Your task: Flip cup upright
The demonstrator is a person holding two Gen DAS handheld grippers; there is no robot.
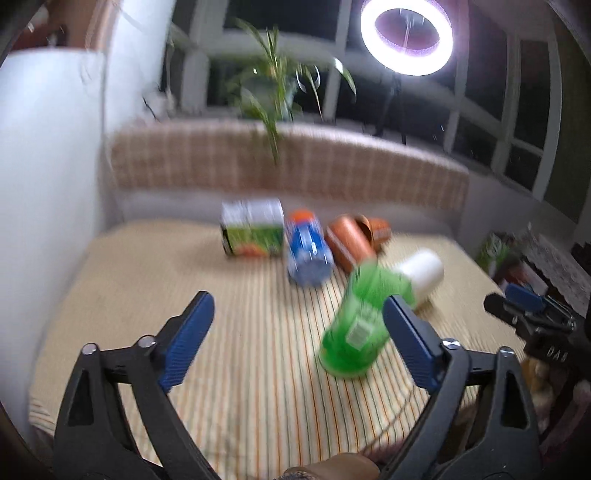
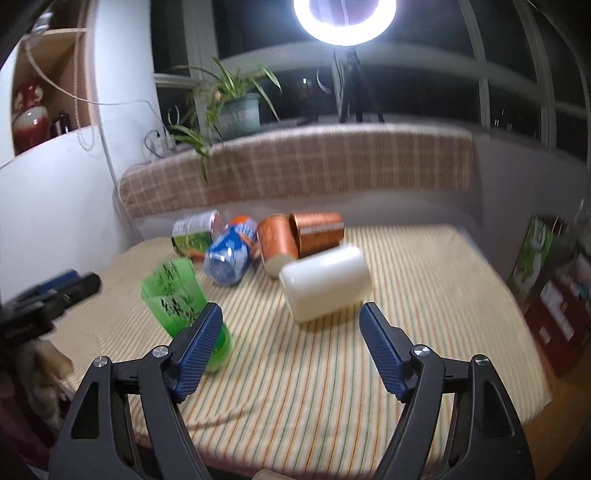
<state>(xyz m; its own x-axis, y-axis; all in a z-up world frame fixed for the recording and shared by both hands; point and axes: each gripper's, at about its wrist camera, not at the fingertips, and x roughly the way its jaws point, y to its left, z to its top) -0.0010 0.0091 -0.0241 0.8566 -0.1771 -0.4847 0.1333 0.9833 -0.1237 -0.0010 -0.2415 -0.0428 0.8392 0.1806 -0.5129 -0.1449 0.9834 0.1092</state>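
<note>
Several cups lie on their sides on a striped cloth table (image 2: 332, 369). A green translucent cup (image 1: 354, 328) lies nearest, also in the right wrist view (image 2: 177, 295). A white cup (image 2: 325, 282) lies beside it, also in the left wrist view (image 1: 423, 273). Two orange cups (image 2: 295, 234), a blue cup (image 2: 231, 254) and a green-and-white printed cup (image 2: 194, 232) lie further back. My left gripper (image 1: 299, 306) is open and empty, the green cup by its right finger. My right gripper (image 2: 291, 314) is open and empty, just short of the white cup.
A checked cushion (image 2: 295, 166) runs behind the table. A potted plant (image 2: 236, 107) and a ring light (image 2: 343, 18) stand on the windowsill. A white wall (image 1: 44, 184) is at the left. Boxes (image 2: 554, 266) stand past the table's right edge.
</note>
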